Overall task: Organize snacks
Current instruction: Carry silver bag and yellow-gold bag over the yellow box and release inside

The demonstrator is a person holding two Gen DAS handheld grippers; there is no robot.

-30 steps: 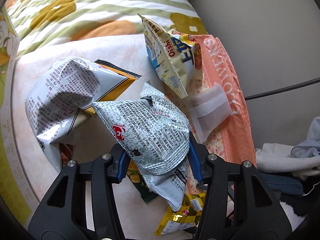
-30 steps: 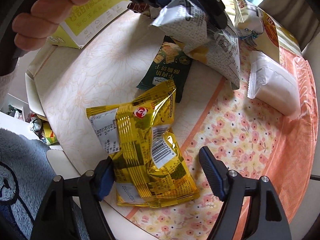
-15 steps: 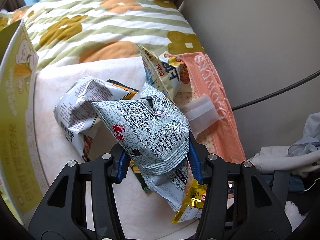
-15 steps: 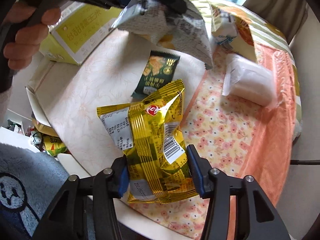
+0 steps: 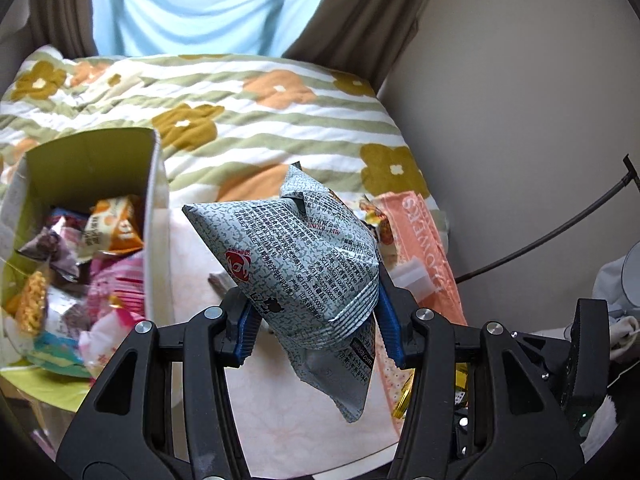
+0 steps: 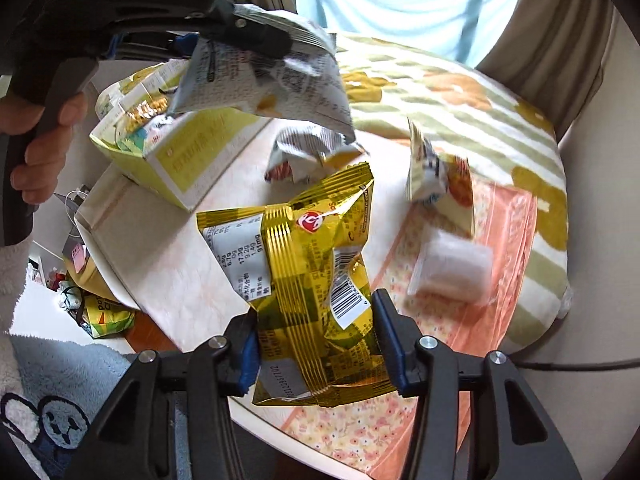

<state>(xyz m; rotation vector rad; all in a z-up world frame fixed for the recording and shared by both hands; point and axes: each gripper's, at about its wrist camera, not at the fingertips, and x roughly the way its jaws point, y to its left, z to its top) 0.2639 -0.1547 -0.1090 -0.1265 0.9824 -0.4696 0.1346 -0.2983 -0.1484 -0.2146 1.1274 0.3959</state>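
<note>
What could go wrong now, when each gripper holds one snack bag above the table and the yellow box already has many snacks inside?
1. The left gripper pinches only the middle of the grey bag; its loose tail hangs low and may catch on the yellow box wall.
2. The box looks crowded, so a dropped bag may slide out.
3. The right gripper with the gold bag is close beneath the left one; they may collide.

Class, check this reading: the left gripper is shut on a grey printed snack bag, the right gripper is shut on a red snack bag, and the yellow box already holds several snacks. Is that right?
One detail is wrong: the right gripper is shut on a gold snack bag, not a red one, as the right wrist view shows. The left gripper is indeed shut on the grey printed bag, and the yellow box does hold several snacks.
</note>
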